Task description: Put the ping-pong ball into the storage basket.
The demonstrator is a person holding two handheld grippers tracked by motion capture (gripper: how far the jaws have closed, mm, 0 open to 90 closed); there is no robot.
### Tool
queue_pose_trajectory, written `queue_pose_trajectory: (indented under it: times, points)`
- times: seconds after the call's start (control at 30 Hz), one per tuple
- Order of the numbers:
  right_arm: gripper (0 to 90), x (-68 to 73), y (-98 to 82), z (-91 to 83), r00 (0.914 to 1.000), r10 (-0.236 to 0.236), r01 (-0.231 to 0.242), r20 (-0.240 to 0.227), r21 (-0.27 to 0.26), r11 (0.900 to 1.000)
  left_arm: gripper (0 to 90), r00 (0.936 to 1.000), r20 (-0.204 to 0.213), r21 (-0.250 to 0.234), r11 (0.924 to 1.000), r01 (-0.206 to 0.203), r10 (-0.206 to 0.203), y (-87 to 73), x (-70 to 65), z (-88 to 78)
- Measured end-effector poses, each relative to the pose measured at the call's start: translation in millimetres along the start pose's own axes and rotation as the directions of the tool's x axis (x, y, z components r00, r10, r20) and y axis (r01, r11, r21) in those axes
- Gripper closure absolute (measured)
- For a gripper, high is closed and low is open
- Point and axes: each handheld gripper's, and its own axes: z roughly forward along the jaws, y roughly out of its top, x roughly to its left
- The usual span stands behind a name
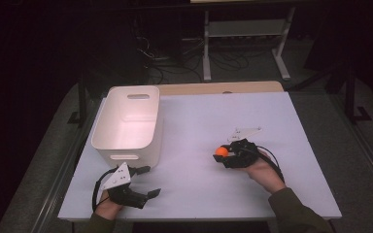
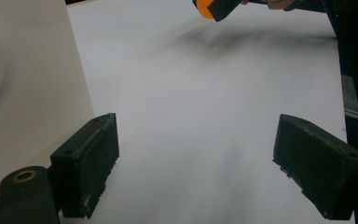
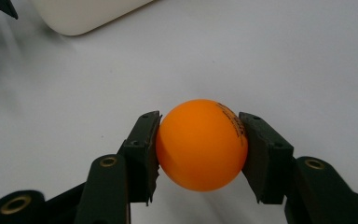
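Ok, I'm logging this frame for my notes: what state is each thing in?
Orange ball: clamped between the jaws, off the table.
Right hand-held gripper: shut on the ball.
Left hand-held gripper: open, nothing between its jaws.
White bin: upright on the table, looks empty.

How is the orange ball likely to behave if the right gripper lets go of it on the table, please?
The orange ball is round and smooth, so it would probably roll freely across the flat white table. It looks like a light, hollow table-tennis ball, so the right gripper, pinching its sides, likely needs little force, and a hard squeeze might dent it.
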Motion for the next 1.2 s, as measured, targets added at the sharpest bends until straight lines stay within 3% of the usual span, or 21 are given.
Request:
queue_pose_trajectory:
  times: [1.2]
  points:
    - [49.5, 18.4, 15.9, 23.6, 0.9977, -0.043, 0.044, -0.053, 0.021, 0.999, 14.1, 1.0, 0.0, 0.0, 1.0, 0.001, -0.001, 0.0, 0.2, -0.1]
